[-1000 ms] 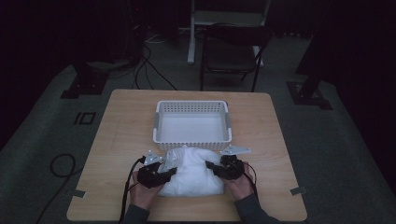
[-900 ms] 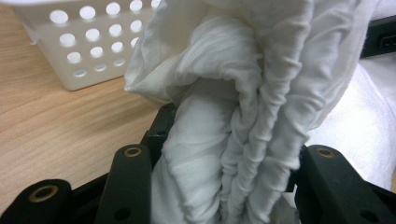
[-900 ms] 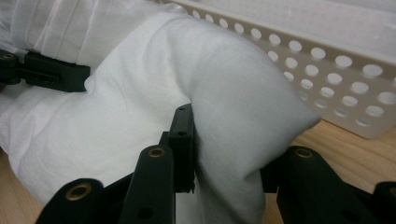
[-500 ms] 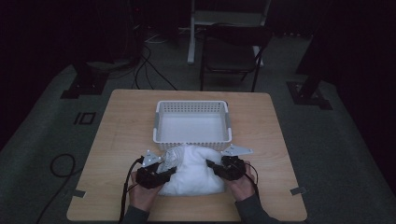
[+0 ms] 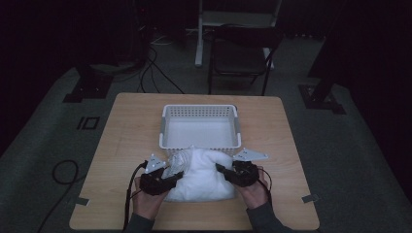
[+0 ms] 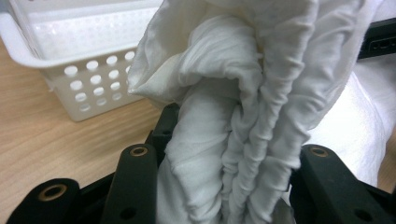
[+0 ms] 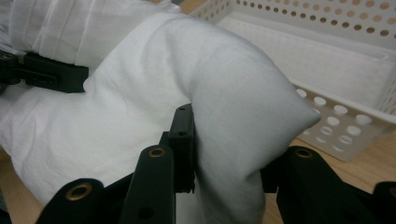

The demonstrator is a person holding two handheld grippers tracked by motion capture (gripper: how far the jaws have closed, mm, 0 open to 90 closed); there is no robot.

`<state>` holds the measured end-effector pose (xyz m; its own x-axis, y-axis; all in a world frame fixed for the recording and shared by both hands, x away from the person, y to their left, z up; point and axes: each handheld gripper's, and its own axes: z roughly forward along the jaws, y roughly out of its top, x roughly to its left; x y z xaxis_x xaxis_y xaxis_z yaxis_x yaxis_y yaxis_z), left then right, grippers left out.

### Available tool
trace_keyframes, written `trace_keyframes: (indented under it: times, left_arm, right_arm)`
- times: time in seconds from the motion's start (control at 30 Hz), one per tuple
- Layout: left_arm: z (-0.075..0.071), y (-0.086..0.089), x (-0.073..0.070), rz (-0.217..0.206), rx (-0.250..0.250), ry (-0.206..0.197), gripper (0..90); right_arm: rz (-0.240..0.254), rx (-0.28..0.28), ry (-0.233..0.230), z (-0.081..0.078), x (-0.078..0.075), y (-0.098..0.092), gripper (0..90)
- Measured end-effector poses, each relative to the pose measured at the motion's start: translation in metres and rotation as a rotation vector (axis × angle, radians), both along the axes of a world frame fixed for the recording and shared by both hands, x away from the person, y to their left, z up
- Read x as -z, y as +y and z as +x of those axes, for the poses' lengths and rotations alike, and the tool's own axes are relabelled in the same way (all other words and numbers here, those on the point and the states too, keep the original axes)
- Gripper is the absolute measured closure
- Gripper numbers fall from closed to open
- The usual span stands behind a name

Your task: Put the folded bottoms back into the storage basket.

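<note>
Your left gripper has just been closing and pinches a bunched fold of the white pillow. Your right gripper clamps its opposite corner; the pillow sits at the table's near edge, just before the white basket

One white cloth bundle — one basket — two hand-held grippers.

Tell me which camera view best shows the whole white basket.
The high view: the white basket appears entire, all four walls and its bare floor, just beyond the white pillow. The left gripper view shows one perforated corner behind bunched cloth; the right gripper view shows a holed wall and some floor.
</note>
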<state>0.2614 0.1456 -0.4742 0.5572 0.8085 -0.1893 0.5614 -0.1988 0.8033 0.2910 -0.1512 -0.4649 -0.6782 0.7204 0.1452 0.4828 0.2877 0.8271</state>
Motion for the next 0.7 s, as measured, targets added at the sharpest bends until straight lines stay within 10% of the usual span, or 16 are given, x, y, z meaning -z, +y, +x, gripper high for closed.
trace_keyframes:
  times: [0.7]
  left_arm:
    - [0.01, 0.007, -0.025, -0.015, 0.001, -0.041, 57.7]
  right_arm:
    - [0.021, -0.001, -0.048, 0.007, -0.026, 0.004, 67.6]
